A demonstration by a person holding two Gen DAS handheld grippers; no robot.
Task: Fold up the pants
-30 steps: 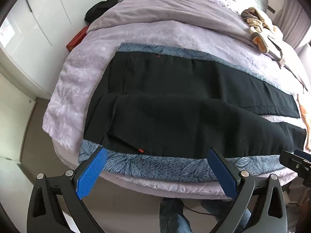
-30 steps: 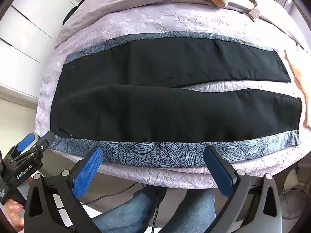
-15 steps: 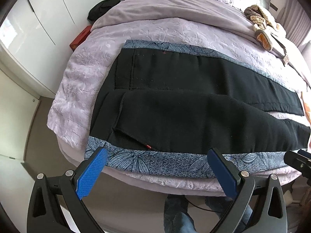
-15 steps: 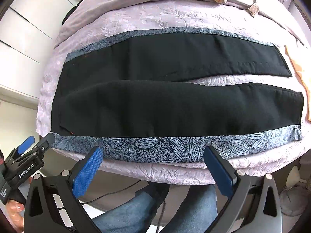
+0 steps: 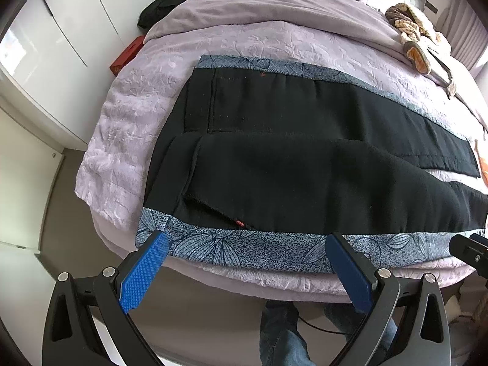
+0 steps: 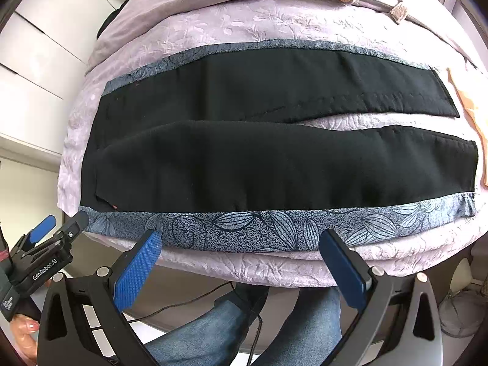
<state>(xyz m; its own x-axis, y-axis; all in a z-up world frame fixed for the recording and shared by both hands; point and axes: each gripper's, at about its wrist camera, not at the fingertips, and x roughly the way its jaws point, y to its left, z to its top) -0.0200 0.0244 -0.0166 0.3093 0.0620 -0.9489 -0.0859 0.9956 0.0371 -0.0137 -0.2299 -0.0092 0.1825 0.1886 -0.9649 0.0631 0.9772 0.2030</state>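
Black pants (image 5: 289, 164) with blue leaf-print side stripes lie flat across the lilac bed, waist at the left, two legs running right; they also show in the right wrist view (image 6: 274, 158). My left gripper (image 5: 247, 250) is open and empty, hovering just off the near bed edge over the near stripe by the waist. My right gripper (image 6: 241, 244) is open and empty, at the near stripe (image 6: 274, 222) around mid-leg. The left gripper also shows in the right wrist view (image 6: 45, 244), and the right gripper's tip in the left wrist view (image 5: 469, 250).
A lilac quilt (image 5: 244, 39) covers the bed. A beige garment (image 5: 414, 36) lies at the far right. White wardrobes (image 5: 61, 45) stand left, with a red box (image 5: 126, 56) and dark clothing (image 5: 161, 7) beside the bed. The person's jeans-clad legs (image 6: 244, 323) stand below the bed edge.
Both grippers have moved closer to the near edge of the pants; the pants appear larger. Both stay open. The pants have not moved.
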